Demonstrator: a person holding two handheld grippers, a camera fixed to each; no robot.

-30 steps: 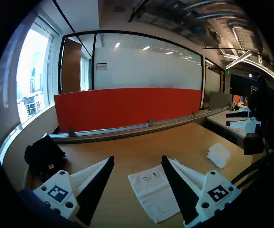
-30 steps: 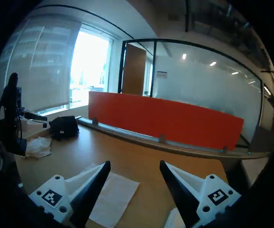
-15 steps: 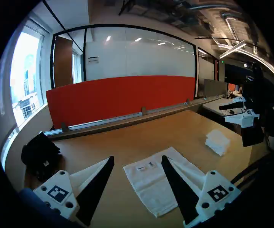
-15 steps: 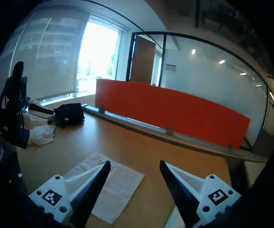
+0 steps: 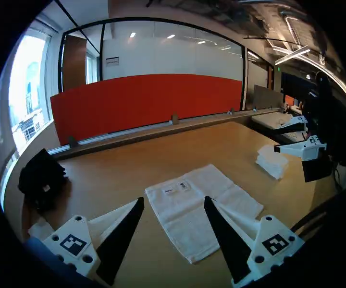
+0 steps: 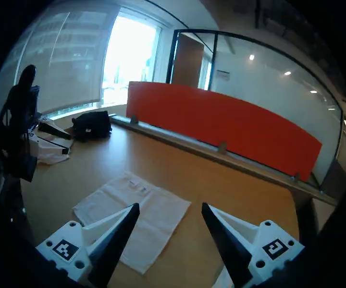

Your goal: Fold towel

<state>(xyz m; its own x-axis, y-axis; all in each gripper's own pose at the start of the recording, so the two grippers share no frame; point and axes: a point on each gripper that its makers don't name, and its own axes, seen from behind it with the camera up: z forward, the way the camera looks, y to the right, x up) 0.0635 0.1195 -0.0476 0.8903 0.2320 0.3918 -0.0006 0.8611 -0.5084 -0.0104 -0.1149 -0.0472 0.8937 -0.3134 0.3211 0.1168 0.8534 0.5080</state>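
A white towel [image 5: 198, 201] lies spread flat on the wooden table [image 5: 139, 165], its small label patch facing up near the far edge. In the left gripper view my left gripper [image 5: 173, 211] hangs open above the towel's near edge, nothing between its fingers. The right gripper view has the same towel [image 6: 139, 216] lying flat ahead and to the left, with my right gripper [image 6: 170, 216] open over its right edge. The other gripper [image 5: 300, 149] and the dark sleeve holding it appear at the right of the left gripper view, and at the far left [image 6: 43, 139] of the right gripper view.
A stack of folded white towels [image 5: 272, 162] sits at the table's right side. A black bag [image 5: 41, 178] rests at the far left, with a crumpled white cloth [image 6: 50, 152] near it. An orange divider panel [image 5: 149, 103] on a metal rail bounds the table's far edge.
Both grippers have tilted down and risen, so the towel now shows whole and farther up in each view. Both stayed open.
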